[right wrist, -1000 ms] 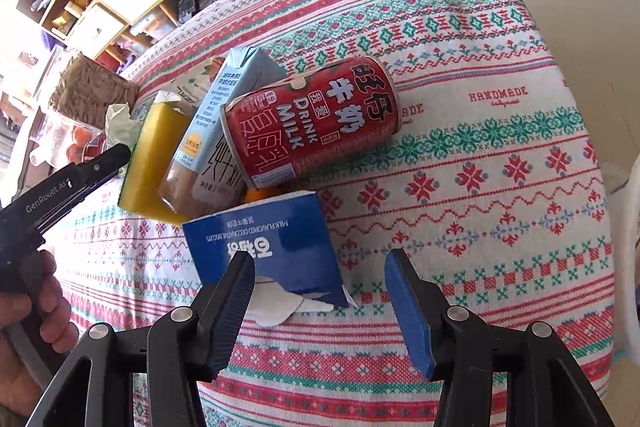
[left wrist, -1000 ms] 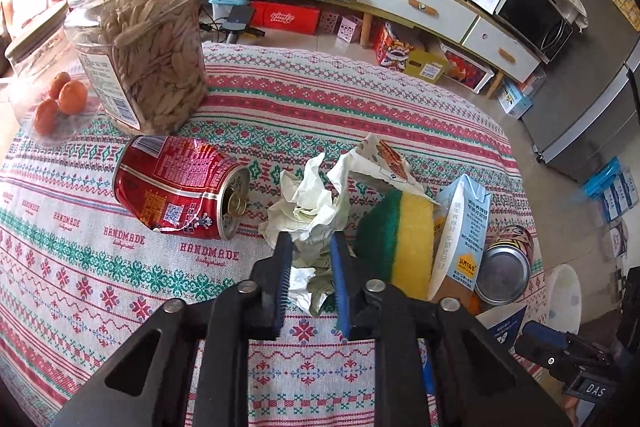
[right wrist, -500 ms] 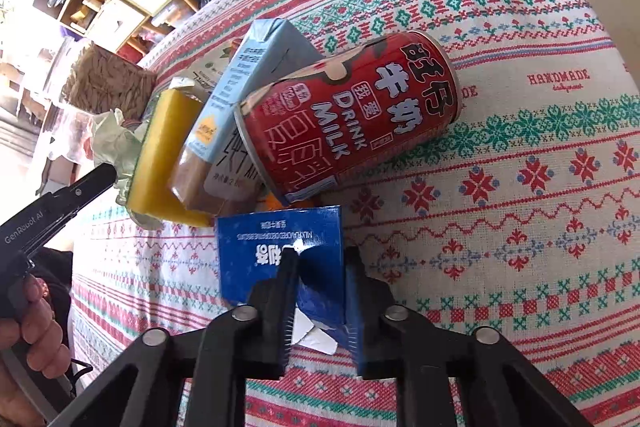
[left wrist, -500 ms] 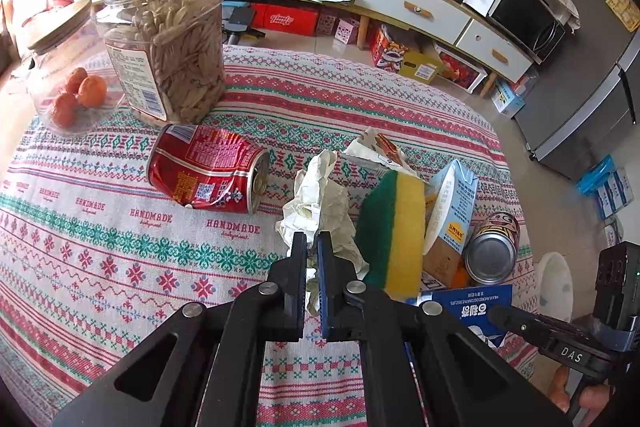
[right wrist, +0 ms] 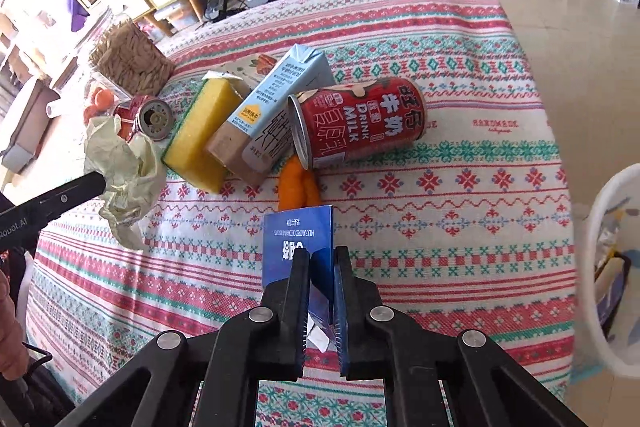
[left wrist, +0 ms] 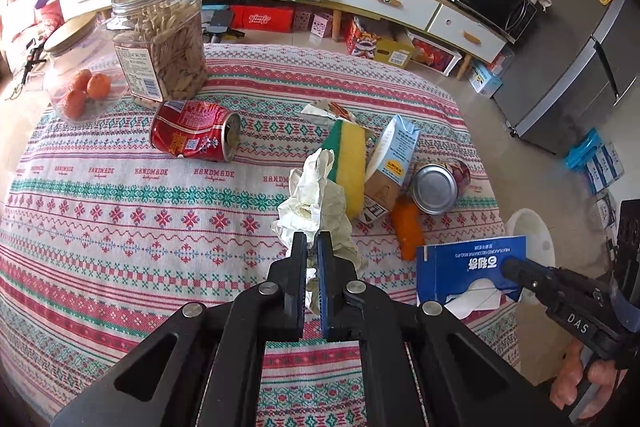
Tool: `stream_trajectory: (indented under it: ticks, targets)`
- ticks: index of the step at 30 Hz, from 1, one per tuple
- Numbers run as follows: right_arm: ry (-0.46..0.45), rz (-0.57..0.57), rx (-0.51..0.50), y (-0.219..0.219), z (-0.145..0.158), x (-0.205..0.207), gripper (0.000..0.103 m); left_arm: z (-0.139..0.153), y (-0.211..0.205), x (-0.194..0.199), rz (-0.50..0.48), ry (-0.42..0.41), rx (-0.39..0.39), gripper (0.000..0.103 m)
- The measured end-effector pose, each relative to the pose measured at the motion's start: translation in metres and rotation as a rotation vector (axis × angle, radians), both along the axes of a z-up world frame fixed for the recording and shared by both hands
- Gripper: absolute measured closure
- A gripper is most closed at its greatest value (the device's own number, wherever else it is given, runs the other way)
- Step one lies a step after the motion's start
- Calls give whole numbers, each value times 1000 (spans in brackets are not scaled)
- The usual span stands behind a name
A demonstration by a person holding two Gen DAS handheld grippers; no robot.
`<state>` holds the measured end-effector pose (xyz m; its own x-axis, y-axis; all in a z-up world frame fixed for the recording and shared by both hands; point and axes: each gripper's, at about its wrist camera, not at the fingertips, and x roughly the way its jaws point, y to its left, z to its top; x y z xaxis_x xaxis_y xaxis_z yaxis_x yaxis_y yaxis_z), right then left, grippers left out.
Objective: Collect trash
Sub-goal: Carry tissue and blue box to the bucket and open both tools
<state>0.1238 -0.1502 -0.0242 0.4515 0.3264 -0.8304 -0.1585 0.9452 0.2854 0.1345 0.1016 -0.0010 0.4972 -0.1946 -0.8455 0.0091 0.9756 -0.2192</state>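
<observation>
Left gripper (left wrist: 312,241) pinches crumpled paper (left wrist: 310,195); right gripper (right wrist: 322,257) clamps blue carton (right wrist: 298,239), both lifted off the tablecloth (right wrist: 440,219). Advisable: keep jaws tight, carry right to white bin (right wrist: 600,227), release above opening.

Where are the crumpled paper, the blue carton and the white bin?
crumpled paper (left wrist: 316,195), left wrist view, on its wrinkled middle.
blue carton (right wrist: 298,235), right wrist view, on its printed face.
white bin (right wrist: 600,211), right wrist view, on its rim.
</observation>
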Motion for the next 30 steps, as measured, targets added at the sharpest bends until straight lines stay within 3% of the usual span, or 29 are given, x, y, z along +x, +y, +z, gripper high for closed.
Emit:
stream_trajectory:
  ticks: [8,12,15,18,22,30]
  targets:
    - [-120,-152,2,-68,41,-21,94,9,-27,-17,-81,-15,-98,99]
    - [-160,-259,72,-115,58,-29,94,15,-50,-24,-132,-33,-120,99]
    - [-193,-375,17,-150,67,-37,94,17,-70,-27,-163,-43,-134,99]
    - [-187,-473,-52,-175,67,-43,94,16,-100,-29,-213,-42,-132,99]
    - [-172,-515,-81,-191,64,-47,94,14,-141,-27,-280,-36,-154,99]
    - [-68,-629,-142,-224,44,-46,93,-1,-248,-9,-405,-10,-281,98]
